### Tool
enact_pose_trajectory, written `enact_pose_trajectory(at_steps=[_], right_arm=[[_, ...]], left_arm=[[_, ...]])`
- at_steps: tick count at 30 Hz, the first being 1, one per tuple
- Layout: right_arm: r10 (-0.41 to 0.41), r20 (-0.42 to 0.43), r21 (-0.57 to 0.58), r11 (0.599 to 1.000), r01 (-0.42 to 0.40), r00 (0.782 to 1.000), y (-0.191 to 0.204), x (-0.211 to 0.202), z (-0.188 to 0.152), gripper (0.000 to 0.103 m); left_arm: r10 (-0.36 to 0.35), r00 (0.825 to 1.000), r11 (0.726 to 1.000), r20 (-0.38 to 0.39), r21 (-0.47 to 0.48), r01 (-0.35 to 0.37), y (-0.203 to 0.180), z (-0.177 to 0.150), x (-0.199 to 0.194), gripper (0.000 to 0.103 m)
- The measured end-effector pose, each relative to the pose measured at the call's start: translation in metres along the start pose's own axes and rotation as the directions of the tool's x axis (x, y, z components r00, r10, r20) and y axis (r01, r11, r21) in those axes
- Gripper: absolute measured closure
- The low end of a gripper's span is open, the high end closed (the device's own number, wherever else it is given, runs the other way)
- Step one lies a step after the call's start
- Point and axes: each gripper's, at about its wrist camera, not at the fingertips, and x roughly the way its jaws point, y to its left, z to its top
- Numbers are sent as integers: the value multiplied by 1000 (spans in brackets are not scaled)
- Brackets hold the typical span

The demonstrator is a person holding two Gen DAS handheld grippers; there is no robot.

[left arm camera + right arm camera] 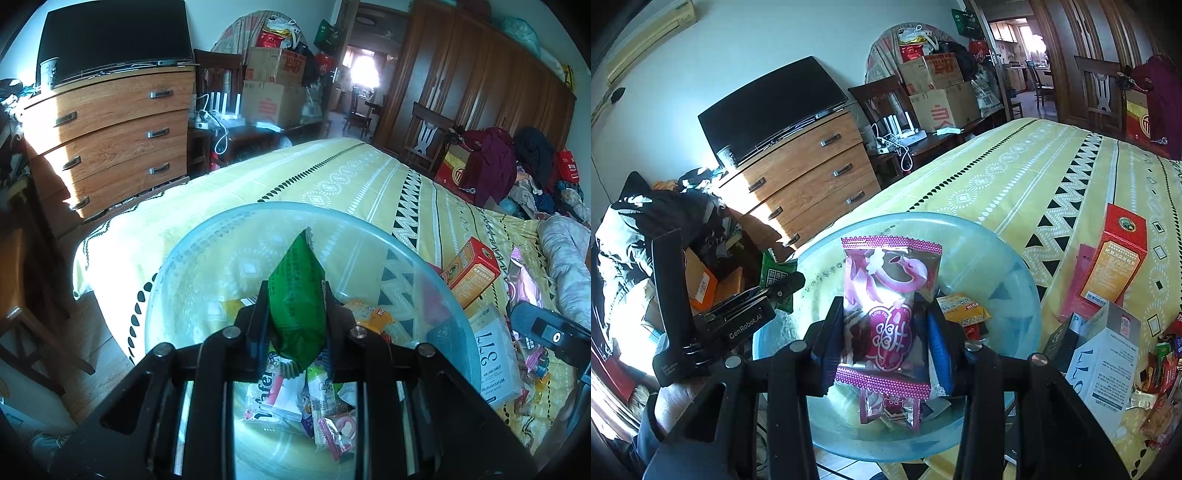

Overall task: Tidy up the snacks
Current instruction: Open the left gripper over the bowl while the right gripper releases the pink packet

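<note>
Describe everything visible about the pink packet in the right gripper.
The pink packet is a glossy foil pouch with crimped magenta seals top and bottom, a pink flamingo print and a dark pink emblem. It stands upright, pinched at its sides by the right gripper, above the clear bowl, where a similar packet lies below.

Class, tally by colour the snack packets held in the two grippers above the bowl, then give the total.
Green packet, in the left gripper: 1
Pink packet, in the right gripper: 1
Total held over the bowl: 2
</note>
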Motion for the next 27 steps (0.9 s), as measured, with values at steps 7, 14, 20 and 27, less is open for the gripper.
enact_pose_trajectory(at_steps=[7,14,20,27], right_arm=[[1,-1,0,1000,-1,1000,-1,2,-3,58],[2,-1,1,1000,-2,1000,0,3,-4,58],[2,-3,-1,1000,-2,1000,-1,2,-2,57],[5,-4,1,1000,-5,1000,0,3,-4,57]], left_arm=[[-5,1000,1000,-5,-1,5,0,-1,2,80],[-10,1000,1000,-12,5,10,-3,-1,3,80],[-12,1000,1000,-17,7,12,-3,-1,4,80],[-13,1000,1000,-20,10,13,-4,-2,5,80]])
